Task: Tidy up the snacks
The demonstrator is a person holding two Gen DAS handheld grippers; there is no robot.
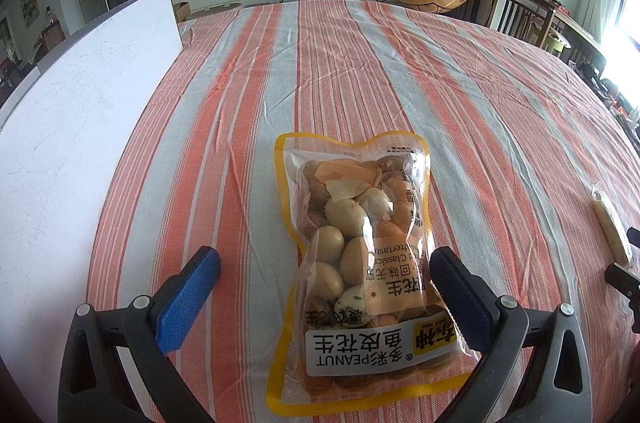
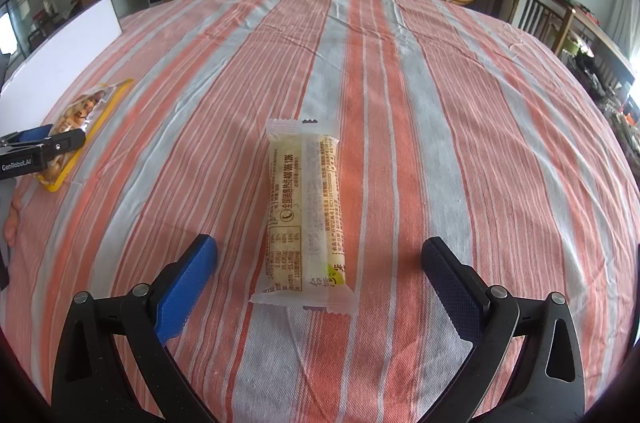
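Note:
A clear, yellow-edged bag of coated peanuts lies flat on the striped tablecloth, between the fingers of my left gripper, which is open around its lower half; the right pad is close to the bag's edge. A long snack bar in a clear wrapper lies on the cloth between the fingers of my right gripper, which is open and not touching it. The bar also shows at the right edge of the left wrist view. The peanut bag and left gripper show at the left of the right wrist view.
A white board lies along the table's left side, also seen in the right wrist view. The striped tablecloth covers the table. Chairs and a side table stand beyond the far right edge.

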